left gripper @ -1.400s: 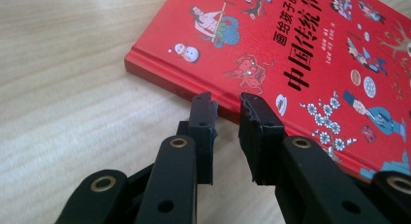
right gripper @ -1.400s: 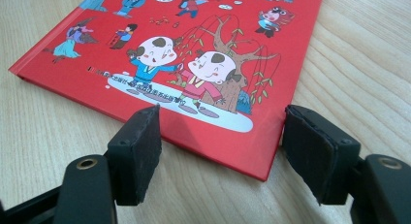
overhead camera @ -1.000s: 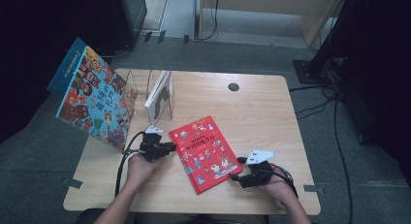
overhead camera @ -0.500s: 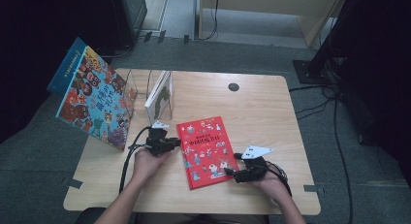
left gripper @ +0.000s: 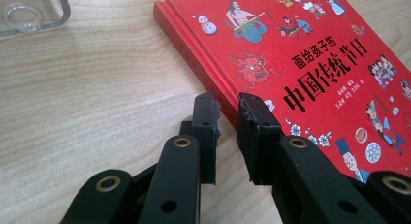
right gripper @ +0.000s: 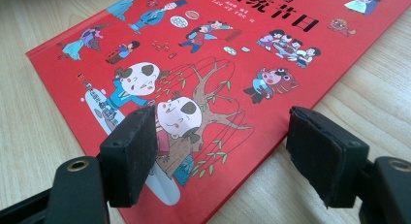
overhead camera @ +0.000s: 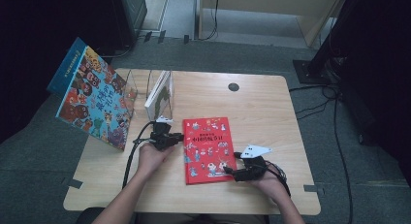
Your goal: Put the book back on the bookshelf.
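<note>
A red picture book lies flat on the wooden table, its cover up. My left gripper is at the book's left edge, by the spine. In the left gripper view its jaws stand a narrow gap apart and have just been closing; the spine runs into that gap, and the pads do not visibly press on it. My right gripper sits at the book's near right corner. In the right gripper view it is wide open, one jaw over the red cover and one over bare table.
A large colourful book leans at the table's left edge. Beside it a clear stand holds a thin white book; the stand's foot is just past the spine. A black grommet marks the far middle.
The red book has turned from a slant to nearly square with the table. My left gripper has moved right, up against its spine. The right gripper has shifted slightly left.
</note>
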The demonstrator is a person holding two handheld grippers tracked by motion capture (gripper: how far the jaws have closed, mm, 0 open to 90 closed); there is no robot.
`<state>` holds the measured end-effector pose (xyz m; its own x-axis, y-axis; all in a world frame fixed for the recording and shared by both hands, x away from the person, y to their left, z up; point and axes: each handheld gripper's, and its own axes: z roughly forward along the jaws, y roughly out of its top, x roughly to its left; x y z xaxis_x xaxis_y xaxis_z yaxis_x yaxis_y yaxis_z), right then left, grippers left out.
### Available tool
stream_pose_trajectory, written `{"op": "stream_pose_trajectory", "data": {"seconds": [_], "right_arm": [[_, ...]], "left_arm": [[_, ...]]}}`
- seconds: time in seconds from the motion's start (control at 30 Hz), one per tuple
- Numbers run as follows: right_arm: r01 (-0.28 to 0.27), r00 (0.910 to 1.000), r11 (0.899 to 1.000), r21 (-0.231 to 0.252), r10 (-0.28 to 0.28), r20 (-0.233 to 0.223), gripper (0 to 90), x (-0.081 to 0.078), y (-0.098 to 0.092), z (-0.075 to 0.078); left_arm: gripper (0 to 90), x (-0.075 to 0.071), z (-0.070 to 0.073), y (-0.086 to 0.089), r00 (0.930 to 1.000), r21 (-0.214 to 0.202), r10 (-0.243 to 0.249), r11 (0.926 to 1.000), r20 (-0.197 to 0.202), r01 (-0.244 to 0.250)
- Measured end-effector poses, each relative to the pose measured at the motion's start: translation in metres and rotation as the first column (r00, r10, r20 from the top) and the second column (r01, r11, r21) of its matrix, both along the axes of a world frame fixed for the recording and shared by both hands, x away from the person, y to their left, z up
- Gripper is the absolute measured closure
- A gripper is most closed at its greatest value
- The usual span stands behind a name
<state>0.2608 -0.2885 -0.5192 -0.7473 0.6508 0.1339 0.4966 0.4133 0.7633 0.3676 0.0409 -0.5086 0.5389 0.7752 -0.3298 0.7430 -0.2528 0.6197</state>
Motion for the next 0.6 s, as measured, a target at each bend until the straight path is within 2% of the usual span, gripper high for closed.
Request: {"op": "stream_pose_trajectory", "data": {"seconds": [0.37,0.47,0.6], "right_arm": [[0.017,0.9998,1.000,-0.005,-0.017,0.009,27.4,0.0027,0.0049,0.0003],[0.022,0.9997,1.000,-0.006,-0.022,0.008,30.0,0.0033,0.0042,0.0007],[0.040,0.9992,0.999,0.000,-0.040,-0.002,33.8,0.0039,0.0033,0.0016]], "left_arm": [[85.4,0.0075,0.0006,-0.0074,1.0000,0.030,-0.001,0.9996,0.006,0.000],[82.8,0.0064,0.0025,-0.0073,1.0000,0.044,-0.001,0.9990,0.003,0.001],[82.1,0.0007,0.0053,-0.0067,0.9998,0.039,-0.016,0.9991,-0.012,0.016]]}}
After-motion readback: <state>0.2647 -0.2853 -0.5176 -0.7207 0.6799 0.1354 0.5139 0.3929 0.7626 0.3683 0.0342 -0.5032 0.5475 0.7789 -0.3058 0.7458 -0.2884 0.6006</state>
